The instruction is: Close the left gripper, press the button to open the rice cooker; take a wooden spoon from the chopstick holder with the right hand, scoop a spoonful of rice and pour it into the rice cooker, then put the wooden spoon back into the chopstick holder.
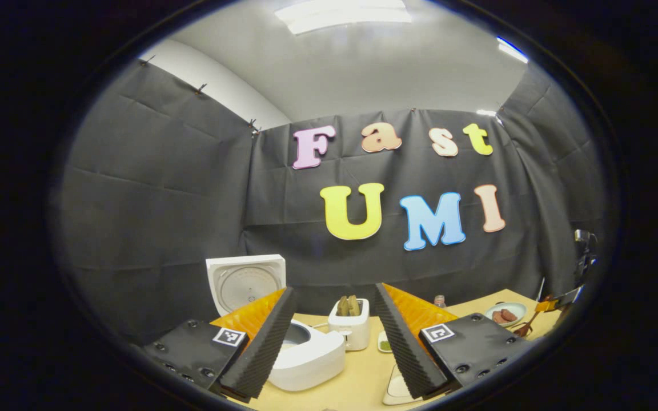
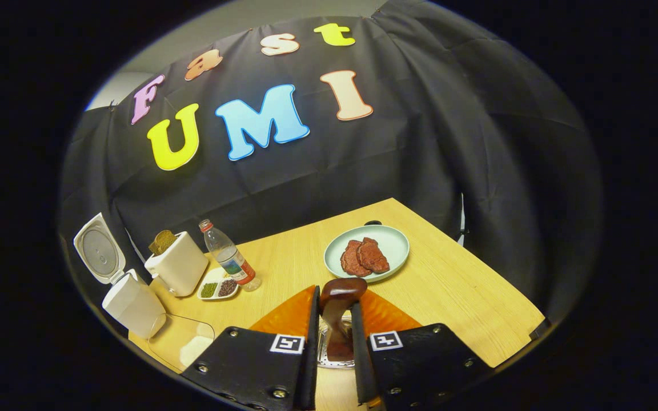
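Wooden spoon (image 2: 337,311) upright, clamped between right claw (image 2: 333,342) fingers.

Toaster (image 2: 177,264) with bread, water bottle (image 2: 229,255), small condiment dish (image 2: 218,288), plate (image 2: 392,237) of meat slices (image 2: 364,257) on wooden table (image 2: 466,291).

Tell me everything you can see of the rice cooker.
The rice cooker is white, looks like plastic, and has rounded corners. Its lid is open and stands upright at the back, showing a round, pale inner plate. In the left gripper view the inner opening shows, contents unclear. It stands on the wooden table, beside the white toaster. No gripper touches it.
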Demonstrator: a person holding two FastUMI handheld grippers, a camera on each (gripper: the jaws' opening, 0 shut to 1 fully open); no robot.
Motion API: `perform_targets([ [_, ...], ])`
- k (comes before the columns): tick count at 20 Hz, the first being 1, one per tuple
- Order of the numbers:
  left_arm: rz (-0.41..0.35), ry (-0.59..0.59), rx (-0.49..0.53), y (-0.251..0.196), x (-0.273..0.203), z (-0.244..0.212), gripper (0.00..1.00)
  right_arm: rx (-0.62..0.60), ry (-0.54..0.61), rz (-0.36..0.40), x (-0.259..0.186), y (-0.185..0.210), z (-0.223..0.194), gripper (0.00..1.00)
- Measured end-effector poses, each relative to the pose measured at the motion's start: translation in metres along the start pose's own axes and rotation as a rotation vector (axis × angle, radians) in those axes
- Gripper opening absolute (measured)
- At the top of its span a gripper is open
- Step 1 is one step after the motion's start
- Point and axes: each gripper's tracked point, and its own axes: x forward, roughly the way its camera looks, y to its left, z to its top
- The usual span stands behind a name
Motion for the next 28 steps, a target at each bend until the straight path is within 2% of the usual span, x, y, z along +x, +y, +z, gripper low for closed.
perform_targets([
  [1, -0.004, -0.003, 0.0, -0.002, 0.001, 0.001, 0.96, -0.013, -0.021, -0.019, -0.002, -0.007, 0.007, 0.3],
  [3, -0.016, -0.012, 0.001, -0.007, 0.002, 0.004, 0.96, -0.048, -0.06, -0.04, -0.013, -0.011, 0.02, 0.48],
  [5, -0.025, -0.014, -0.001, -0.009, 0.006, 0.004, 0.96, -0.107, -0.103, -0.073, -0.023, -0.019, 0.041, 0.8],
  [6, -0.028, -0.014, -0.007, -0.009, 0.008, 0.003, 0.96, -0.123, -0.129, -0.086, -0.027, -0.017, 0.045, 0.99],
  [11, 0.014, -0.02, 0.016, 0.009, 0.025, 0.007, 0.96, -0.132, -0.217, -0.066, -0.064, 0.004, 0.085, 0.98],
  [16, 0.105, -0.019, 0.061, 0.06, 0.059, 0.013, 0.96, -0.2, -0.317, -0.07, -0.094, 0.023, 0.113, 0.98],
  [23, 0.258, -0.037, 0.091, 0.147, 0.131, 0.03, 0.96, -0.228, -0.369, -0.128, -0.115, 0.039, 0.117, 0.98],
  [24, 0.273, -0.044, 0.089, 0.157, 0.14, 0.033, 0.96, -0.227, -0.369, -0.131, -0.117, 0.043, 0.115, 1.0],
  [28, 0.302, -0.072, 0.102, 0.186, 0.181, 0.042, 0.96, -0.224, -0.379, -0.144, -0.124, 0.057, 0.109, 0.98],
])
